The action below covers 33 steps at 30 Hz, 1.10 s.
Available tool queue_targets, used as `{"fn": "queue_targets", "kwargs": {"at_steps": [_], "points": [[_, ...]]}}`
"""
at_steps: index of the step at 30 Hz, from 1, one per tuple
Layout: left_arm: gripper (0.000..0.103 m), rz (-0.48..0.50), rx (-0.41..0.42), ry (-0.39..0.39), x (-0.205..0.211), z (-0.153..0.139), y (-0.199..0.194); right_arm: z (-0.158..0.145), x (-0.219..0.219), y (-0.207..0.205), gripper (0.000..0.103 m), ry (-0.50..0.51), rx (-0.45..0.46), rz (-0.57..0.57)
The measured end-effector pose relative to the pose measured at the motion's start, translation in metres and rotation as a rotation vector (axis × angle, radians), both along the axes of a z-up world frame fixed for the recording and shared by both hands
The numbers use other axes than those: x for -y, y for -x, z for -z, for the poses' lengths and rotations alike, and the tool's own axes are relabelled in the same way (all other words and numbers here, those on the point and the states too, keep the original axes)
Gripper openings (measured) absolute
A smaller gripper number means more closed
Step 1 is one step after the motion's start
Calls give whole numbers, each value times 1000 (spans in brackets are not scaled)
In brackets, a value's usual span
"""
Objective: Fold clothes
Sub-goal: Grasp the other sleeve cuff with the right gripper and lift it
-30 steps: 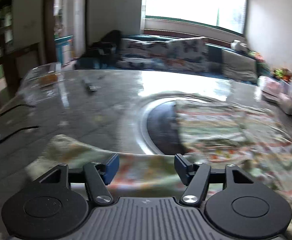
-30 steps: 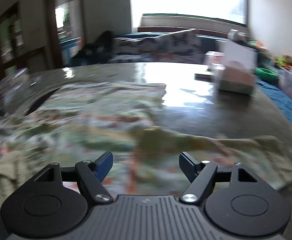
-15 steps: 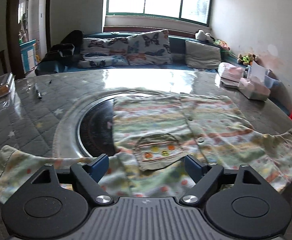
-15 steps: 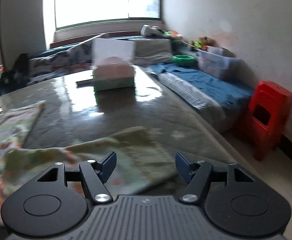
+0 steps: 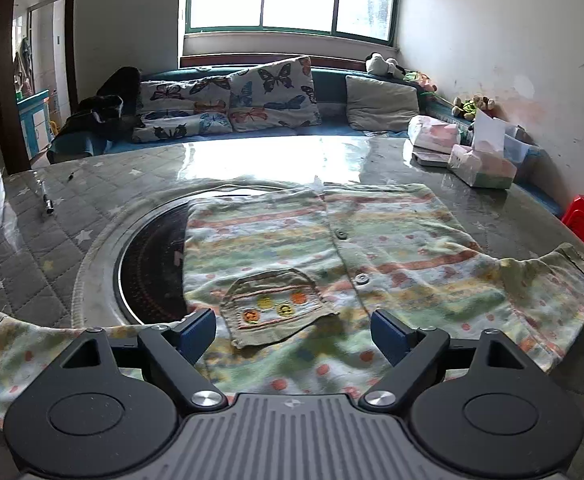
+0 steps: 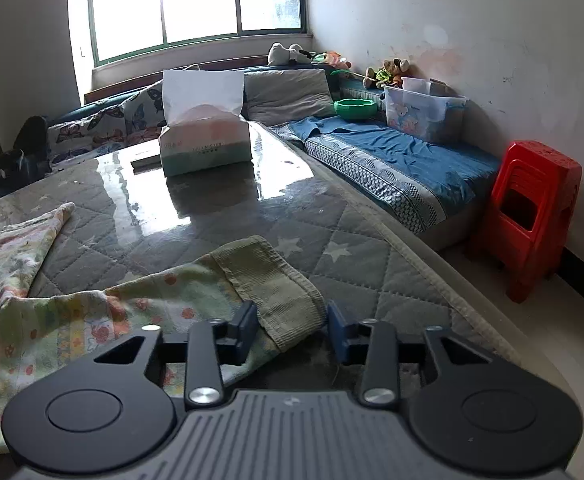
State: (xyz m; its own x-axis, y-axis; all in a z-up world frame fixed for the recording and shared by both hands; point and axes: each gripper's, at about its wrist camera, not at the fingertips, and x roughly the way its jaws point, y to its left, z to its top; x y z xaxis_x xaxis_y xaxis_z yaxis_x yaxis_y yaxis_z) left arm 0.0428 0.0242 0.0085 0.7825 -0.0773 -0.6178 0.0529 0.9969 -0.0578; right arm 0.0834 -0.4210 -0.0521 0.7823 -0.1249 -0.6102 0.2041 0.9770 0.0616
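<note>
A child's patterned button shirt (image 5: 332, 248) with a front pocket lies spread flat on the grey quilted table (image 5: 51, 216), sleeves out to both sides. My left gripper (image 5: 294, 330) is open, hovering above the shirt's near part by the pocket. In the right wrist view, the shirt's right sleeve (image 6: 195, 292) ends in a green ribbed cuff (image 6: 287, 300). My right gripper (image 6: 292, 324) is open, its jaws either side of the cuff's end, not closed on it.
A round metal-rimmed hotplate (image 5: 147, 264) sits under the shirt's left part. Tissue packs (image 6: 203, 144) stand at the table's far right. A pen (image 5: 47, 204) lies at the far left. A red stool (image 6: 532, 208) and a sofa bed (image 6: 392, 160) are beyond the table's right edge.
Both grippers have swung right and steadied. My left gripper now faces the shirt's front. My right gripper has moved to the right sleeve cuff and narrowed around it.
</note>
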Motion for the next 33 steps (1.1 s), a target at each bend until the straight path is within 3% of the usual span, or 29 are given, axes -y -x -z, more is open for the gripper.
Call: {"fn": "queue_targets", "kwargs": {"at_steps": [3, 6, 13, 20, 33], "points": [[87, 24, 5, 0, 8, -1, -1, -2, -3, 1, 14, -10, 5, -14], [87, 54, 12, -1, 18, -3, -2, -7, -7, 1, 9, -21, 15, -27], [88, 115, 2, -5, 39, 2, -5, -31, -12, 9, 8, -109, 83, -69], [88, 138, -7, -2, 45, 6, -5, -72, -39, 17, 8, -168, 176, -180], [89, 37, 54, 51, -2, -5, 14, -138, -161, 4, 8, -157, 256, -526]]}}
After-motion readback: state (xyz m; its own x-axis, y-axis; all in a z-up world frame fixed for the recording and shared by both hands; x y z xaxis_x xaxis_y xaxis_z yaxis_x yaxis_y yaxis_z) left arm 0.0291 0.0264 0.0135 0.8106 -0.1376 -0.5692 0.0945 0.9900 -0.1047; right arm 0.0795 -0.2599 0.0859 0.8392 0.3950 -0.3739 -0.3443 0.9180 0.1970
